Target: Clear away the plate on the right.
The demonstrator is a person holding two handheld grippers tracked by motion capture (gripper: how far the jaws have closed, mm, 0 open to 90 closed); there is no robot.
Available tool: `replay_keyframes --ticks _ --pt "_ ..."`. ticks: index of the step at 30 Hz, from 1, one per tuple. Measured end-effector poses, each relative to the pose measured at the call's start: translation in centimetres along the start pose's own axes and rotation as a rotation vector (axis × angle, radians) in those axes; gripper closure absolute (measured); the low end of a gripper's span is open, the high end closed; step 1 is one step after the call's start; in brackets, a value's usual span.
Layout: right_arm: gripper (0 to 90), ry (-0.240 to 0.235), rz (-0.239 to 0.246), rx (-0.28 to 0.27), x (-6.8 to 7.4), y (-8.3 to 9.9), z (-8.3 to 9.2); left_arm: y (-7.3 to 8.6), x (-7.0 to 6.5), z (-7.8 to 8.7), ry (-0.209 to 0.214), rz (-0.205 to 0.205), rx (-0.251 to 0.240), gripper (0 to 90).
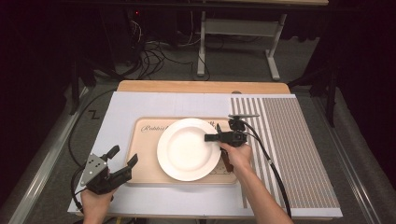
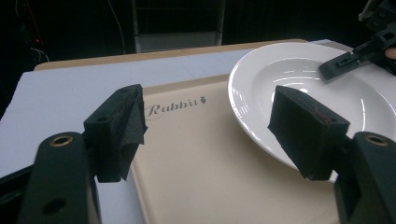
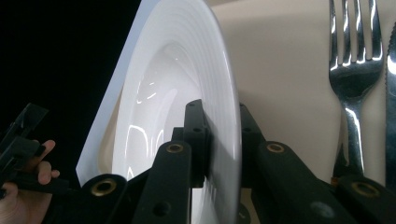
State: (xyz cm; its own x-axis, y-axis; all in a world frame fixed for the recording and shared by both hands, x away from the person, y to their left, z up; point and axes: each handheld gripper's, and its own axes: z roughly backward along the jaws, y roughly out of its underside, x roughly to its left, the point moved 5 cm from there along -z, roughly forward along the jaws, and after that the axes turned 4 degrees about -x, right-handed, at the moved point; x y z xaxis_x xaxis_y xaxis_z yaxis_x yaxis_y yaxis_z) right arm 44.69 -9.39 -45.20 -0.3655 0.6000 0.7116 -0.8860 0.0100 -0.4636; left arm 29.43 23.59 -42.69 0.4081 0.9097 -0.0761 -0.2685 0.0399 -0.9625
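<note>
Your right gripper [image 1: 215,137] has the white plate [image 1: 187,150] by its rim — in the right gripper view one black jaw sits inside the bowl and the other under the lip, pads closed onto the edge [image 3: 224,140]. So this tool is nearly shut, clamped on thin china.

Landmark: the beige placemat [image 1: 144,154]. The plate lies on it, a little right of its middle, flat as far as the high view tells. The grip point is on the plate's right-hand rim, the side nearest your right hand [image 1: 238,156]; the jaws point from there toward the placemat's left end, across the plate.

A round plate has no long axis of its own — what matters is the line from the grip through its centre, which runs along the placemat's length. Any lift hangs most of the plate's weight out past the jaws on that line, so expect the far rim to droop.

A fork [image 3: 355,79] and knife [image 3: 391,70] lie on the placemat's right end, just beside the plate, handles toward you, long axes across the placemat.

Your left gripper [image 1: 122,157] hovers at the placemat's lower-left corner, jaws wide apart and holding nothing, pointed at the plate's near-left rim [image 2: 252,126]. It is apart from the plate, the farther of the two.
</note>
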Motion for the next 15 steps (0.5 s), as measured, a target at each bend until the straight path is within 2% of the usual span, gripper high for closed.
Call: replay_keyframes --ticks 15 --pt "82.9 0.017 -0.01 0.016 0.0 0.3 -1.6 0.0 0.0 0.0 -0.001 -0.001 0.002 27.9"
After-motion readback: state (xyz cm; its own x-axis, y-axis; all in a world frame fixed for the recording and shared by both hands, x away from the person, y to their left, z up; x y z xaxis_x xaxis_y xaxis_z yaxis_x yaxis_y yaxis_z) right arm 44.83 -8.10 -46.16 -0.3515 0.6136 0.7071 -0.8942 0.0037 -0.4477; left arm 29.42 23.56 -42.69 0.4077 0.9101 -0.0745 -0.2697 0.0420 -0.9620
